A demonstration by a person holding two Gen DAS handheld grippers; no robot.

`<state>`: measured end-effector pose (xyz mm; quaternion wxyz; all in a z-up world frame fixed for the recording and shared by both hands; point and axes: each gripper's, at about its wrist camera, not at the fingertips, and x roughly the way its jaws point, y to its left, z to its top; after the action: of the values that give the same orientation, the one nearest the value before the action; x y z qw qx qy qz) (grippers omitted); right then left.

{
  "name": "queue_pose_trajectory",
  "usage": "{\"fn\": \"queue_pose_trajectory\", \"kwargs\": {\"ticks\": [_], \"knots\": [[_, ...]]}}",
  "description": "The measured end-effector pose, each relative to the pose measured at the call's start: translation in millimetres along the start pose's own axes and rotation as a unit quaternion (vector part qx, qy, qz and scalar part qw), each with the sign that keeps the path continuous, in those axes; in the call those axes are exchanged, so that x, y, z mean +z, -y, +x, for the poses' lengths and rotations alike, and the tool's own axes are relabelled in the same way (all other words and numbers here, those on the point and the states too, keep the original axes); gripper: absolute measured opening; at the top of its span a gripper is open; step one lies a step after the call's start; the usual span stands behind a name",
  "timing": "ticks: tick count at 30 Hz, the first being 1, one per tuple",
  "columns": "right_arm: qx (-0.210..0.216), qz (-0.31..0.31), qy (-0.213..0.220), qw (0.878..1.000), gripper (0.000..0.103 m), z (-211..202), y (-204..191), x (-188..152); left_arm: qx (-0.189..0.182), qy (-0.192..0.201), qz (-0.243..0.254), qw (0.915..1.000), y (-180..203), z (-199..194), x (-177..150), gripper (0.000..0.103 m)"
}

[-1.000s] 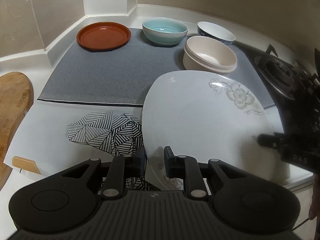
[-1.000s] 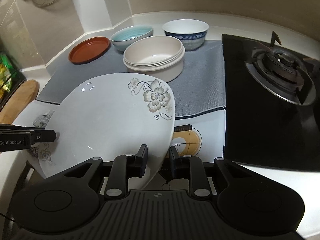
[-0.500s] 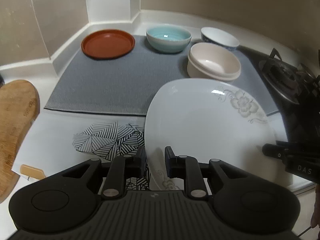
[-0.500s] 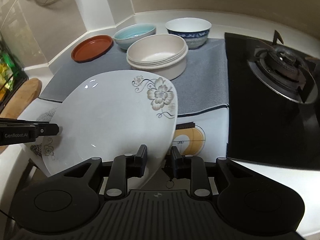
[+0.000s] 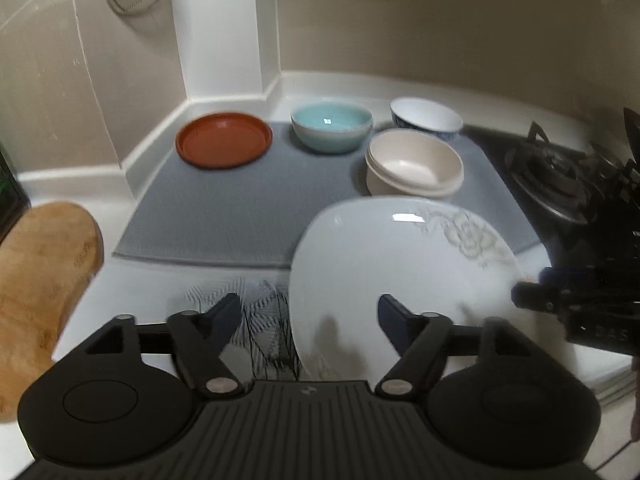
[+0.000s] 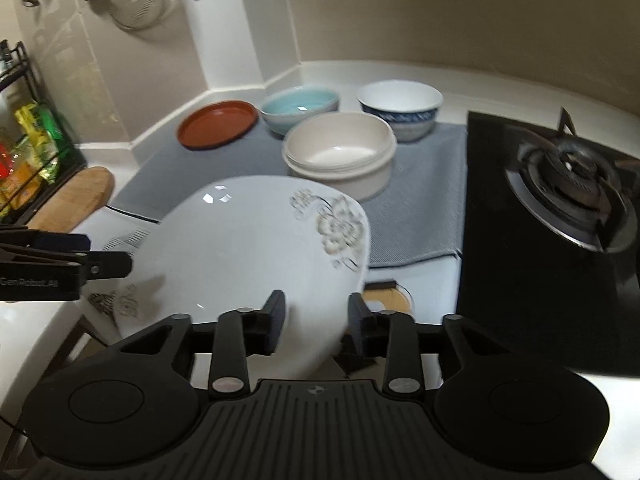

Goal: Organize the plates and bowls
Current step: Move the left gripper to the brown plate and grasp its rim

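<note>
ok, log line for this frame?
left gripper: open | right gripper: open | floral plate: rim between both jaws

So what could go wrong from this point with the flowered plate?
1. The left gripper is wide open around the white plate, so only the right gripper at the opposite rim could be holding it. Its grip is unclear, and the plate might tip or slip.
2. The plate looks to overhang the counter's front edge, so a slip could drop it.
3. The stacked cream bowls sit just behind, and a forward push may knock them.
</note>
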<state>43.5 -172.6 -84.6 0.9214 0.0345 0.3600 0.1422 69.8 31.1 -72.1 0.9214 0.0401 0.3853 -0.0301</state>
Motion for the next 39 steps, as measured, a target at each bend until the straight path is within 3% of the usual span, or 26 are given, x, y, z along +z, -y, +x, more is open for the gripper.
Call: {"fn": "queue_pose_trajectory", "kwargs": {"ticks": [5, 6, 7, 10, 13, 15, 18, 24, 26, 29, 33, 39], "knots": [[-0.012, 0.006, 0.019, 1.0, 0.057, -2, -13, 15, -0.032, 0.0, -0.032, 0.999, -22, 25, 21, 0.08], [-0.017, 0.007, 0.021, 1.0, 0.059, -1, -15, 19, -0.038, -0.003, -0.044, 0.9983, -29, 30, 26, 0.067], [-0.024, 0.01, 0.022, 0.999, 0.059, -1, -17, 22, -0.044, -0.004, -0.054, 0.9975, -36, 36, 32, 0.043], [-0.046, 0.036, 0.026, 0.998, 0.06, -4, -21, 35, -0.056, 0.003, -0.066, 0.9962, -56, 53, 47, 0.013], [-0.059, 0.042, 0.024, 0.997, 0.057, -4, -26, 44, -0.061, 0.005, -0.09, 0.994, -83, 74, 63, 0.011], [-0.072, 0.045, 0.03, 0.996, 0.042, -8, -30, 48, -0.046, 0.007, -0.104, 0.9935, -103, 92, 75, 0.011], [-0.091, 0.048, 0.033, 0.994, 0.032, -11, -34, 52, -0.034, 0.01, -0.128, 0.9911, -130, 121, 94, 0.012], [-0.128, 0.065, 0.03, 0.989, 0.032, -10, -50, 53, 0.013, 0.017, -0.179, 0.9836, -165, 184, 128, 0.016], [-0.139, 0.069, 0.029, 0.987, 0.032, -11, -56, 55, 0.031, 0.011, -0.193, 0.9806, -172, 201, 137, 0.023], [-0.154, 0.067, 0.031, 0.985, 0.032, -15, -64, 61, 0.025, -0.005, -0.217, 0.9757, -178, 221, 142, 0.024], [-0.162, 0.065, 0.031, 0.984, 0.032, -9, -72, 70, 0.006, -0.015, -0.199, 0.9798, -180, 224, 136, 0.014], [-0.141, 0.061, 0.028, 0.988, 0.032, 14, -94, 91, -0.035, -0.061, -0.158, 0.985, -194, 178, 94, 0.01]]}}
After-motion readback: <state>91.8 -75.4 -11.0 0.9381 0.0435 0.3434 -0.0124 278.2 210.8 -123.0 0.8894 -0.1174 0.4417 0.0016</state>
